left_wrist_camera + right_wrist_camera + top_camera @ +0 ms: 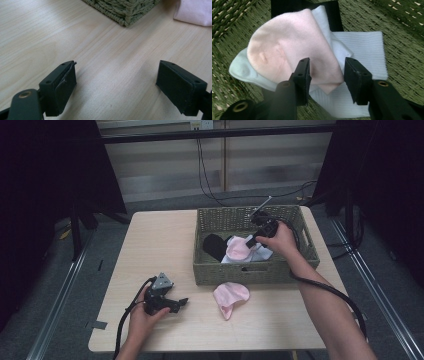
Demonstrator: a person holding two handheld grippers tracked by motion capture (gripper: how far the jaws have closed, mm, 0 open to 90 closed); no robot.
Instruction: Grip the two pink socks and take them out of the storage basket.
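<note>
A pink sock (239, 249) (287, 45) lies on top of a small pile inside the green woven basket (240, 272). My right gripper (248, 242) (327, 72) reaches down into the basket. Its jaws stand on either side of the sock's narrow end; the cloth lies flat and unbunched between them. Under it lie a white sock (367, 50), a pale blue one (239, 70) and a black one (214, 245). A second pink sock (230, 296) lies on the table in front of the basket. My left gripper (182, 302) (116, 82) rests low over the tabletop, open and holding nothing.
The basket (402, 37) sits at the table's (150, 250) right rear, and its near corner (125, 10) shows ahead of the left gripper. The table's pink sock (195, 10) lies to that gripper's right. Cables trail from both grippers. Dark stands flank the table.
</note>
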